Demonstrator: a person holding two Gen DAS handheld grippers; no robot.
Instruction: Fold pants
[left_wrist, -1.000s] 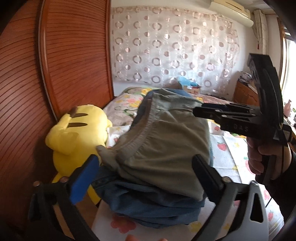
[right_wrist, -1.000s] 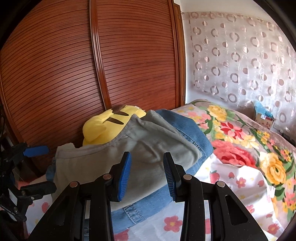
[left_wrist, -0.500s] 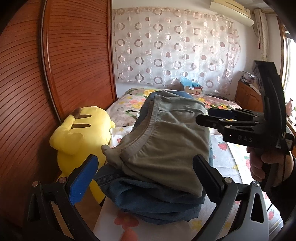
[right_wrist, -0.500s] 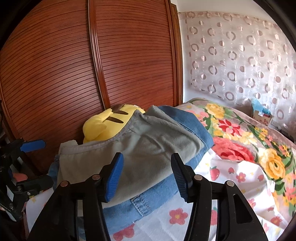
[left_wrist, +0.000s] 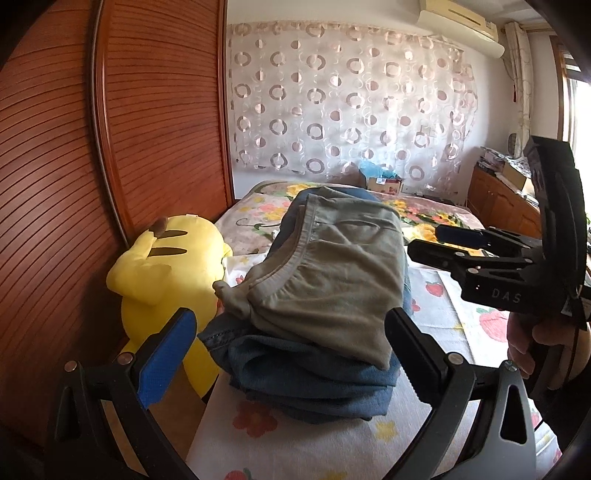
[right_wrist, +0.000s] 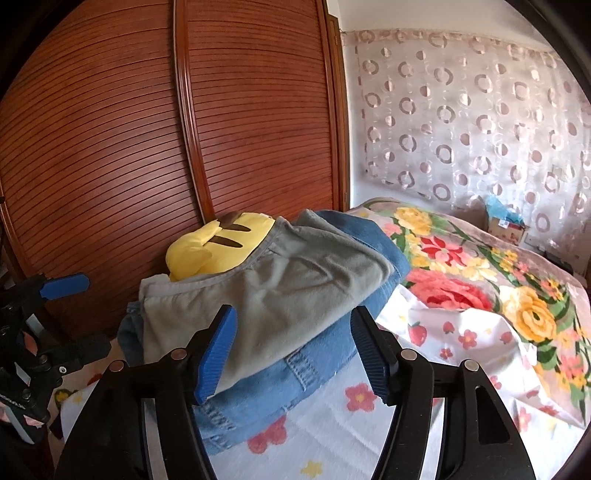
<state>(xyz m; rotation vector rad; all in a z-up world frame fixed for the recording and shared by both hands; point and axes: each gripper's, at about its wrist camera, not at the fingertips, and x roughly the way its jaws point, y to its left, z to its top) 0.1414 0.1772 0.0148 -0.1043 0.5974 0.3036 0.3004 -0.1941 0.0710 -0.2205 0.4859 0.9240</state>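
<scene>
Folded grey-green pants (left_wrist: 328, 273) (right_wrist: 273, 291) lie on top of folded blue jeans (left_wrist: 310, 373) (right_wrist: 295, 373) on the bed. My left gripper (left_wrist: 291, 350) stands wide open just short of the stack's near end, holding nothing. From the side, my right gripper (right_wrist: 291, 354) faces the stack with its jaws opening; the pads stand clear of the cloth. A hand holds that gripper at the right of the left wrist view (left_wrist: 443, 243). The left gripper appears at the left edge of the right wrist view (right_wrist: 70, 317).
A yellow plush toy (left_wrist: 166, 273) (right_wrist: 218, 243) sits between the stack and the slatted wooden wardrobe doors (left_wrist: 147, 140) (right_wrist: 184, 129). A white sheet with flowers and strawberries (right_wrist: 424, 369) and a floral blanket (right_wrist: 480, 280) cover the bed. A patterned curtain (left_wrist: 351, 110) hangs behind.
My right gripper's jaws have spread wider and it has drawn back from the stack. The left gripper has pulled back a little too. The pants stay put.
</scene>
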